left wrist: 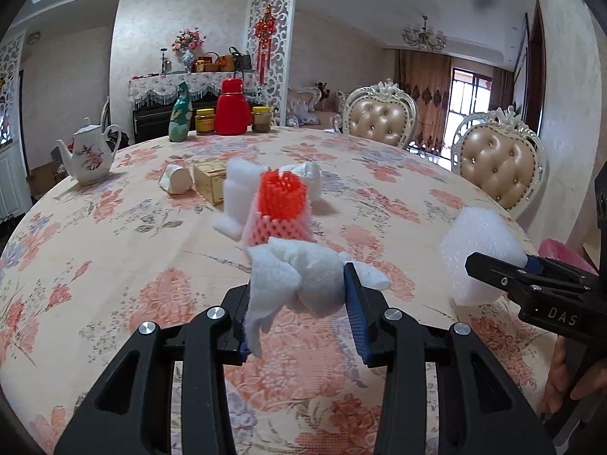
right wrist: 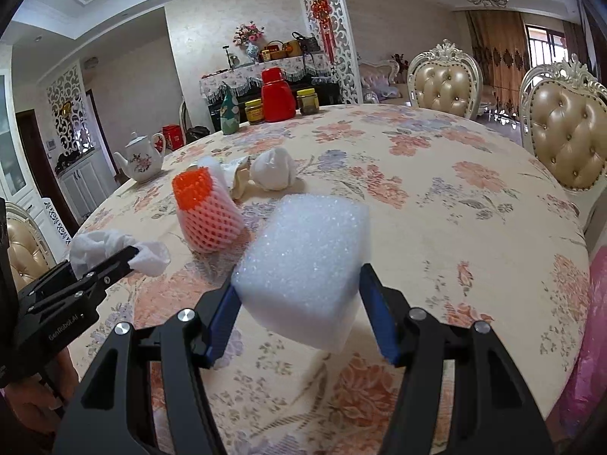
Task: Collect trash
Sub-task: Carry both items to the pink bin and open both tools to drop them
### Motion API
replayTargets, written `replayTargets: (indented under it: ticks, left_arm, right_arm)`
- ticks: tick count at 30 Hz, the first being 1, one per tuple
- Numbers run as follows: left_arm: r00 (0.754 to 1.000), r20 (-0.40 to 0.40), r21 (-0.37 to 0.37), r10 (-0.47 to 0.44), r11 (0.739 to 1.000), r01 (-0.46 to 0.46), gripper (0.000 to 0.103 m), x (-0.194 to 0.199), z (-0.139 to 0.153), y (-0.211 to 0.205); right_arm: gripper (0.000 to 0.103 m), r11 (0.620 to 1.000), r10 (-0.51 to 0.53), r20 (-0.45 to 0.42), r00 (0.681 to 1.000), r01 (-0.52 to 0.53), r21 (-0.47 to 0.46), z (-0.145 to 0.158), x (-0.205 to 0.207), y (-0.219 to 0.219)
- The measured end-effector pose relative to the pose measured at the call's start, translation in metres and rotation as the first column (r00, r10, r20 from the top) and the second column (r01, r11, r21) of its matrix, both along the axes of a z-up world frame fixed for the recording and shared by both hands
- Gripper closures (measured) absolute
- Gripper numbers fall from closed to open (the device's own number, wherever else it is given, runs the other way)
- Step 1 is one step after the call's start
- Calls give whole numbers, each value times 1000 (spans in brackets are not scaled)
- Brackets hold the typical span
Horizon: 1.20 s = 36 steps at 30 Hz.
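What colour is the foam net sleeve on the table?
Foam net sleeve: orange top, pink below; clearest in the right wrist view.

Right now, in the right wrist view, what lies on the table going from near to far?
Foam block in the right tongs → orange fruit net → white wad → teapot → red thermos.

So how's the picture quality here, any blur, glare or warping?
Left wrist view: strong fisheye bending of the round floral table, dark smudge on the ceiling, bright window glare, orange foam fruit net slightly soft. Right wrist view: same warping, white foam block sharp.
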<state>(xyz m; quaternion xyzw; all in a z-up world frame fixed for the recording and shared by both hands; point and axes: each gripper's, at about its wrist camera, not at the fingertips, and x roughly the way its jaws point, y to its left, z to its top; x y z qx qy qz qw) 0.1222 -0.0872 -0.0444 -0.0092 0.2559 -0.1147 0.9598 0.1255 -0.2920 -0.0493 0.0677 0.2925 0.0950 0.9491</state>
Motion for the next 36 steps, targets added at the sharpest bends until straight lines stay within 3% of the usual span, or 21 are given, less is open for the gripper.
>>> replayTargets:
  ticks: [7,16,25,36]
  left_arm:
    - [999,-3,15,-39,999,39,65,3,0,-20]
    - [983,4,26,-183,983,182,65,10,5,-77]
    - [935,12,25,-355,935,355,65,14,5,-158]
    - [828,30,-12,-560,828,561,65,16,9,-270]
  right_arm:
    - [43,999,-39,3,999,39,3,-2,-4,-22]
    - [43,987,-158,15,987,157,7,-3,-22,-76]
    - [43,955,-293,74,953,295,-16,4,-62,-137]
    - [43,875,-480,90,873,483,-23,5,-116,-218]
